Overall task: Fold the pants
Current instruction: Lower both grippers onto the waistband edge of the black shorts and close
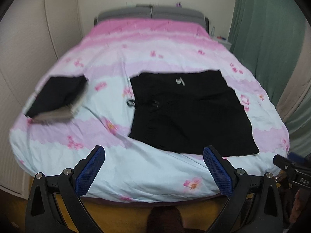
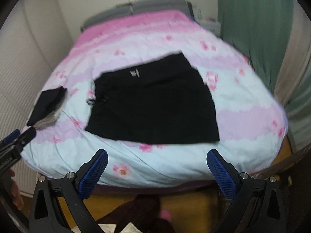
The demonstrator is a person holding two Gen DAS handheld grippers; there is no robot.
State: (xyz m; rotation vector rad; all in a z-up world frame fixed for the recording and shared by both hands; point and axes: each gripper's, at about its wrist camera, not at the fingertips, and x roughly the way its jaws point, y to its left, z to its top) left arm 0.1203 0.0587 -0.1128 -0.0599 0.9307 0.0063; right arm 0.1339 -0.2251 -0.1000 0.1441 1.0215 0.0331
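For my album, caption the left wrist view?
Open left gripper faces black pants on a floral bed.

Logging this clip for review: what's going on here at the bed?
A person holds two grippers above the foot of a bed. Black pants lie spread flat on the pink floral duvet, untouched. The left gripper and the right gripper both hover short of them with jaws wide open and empty. A folded stack of dark clothes sits on the bed to the left.
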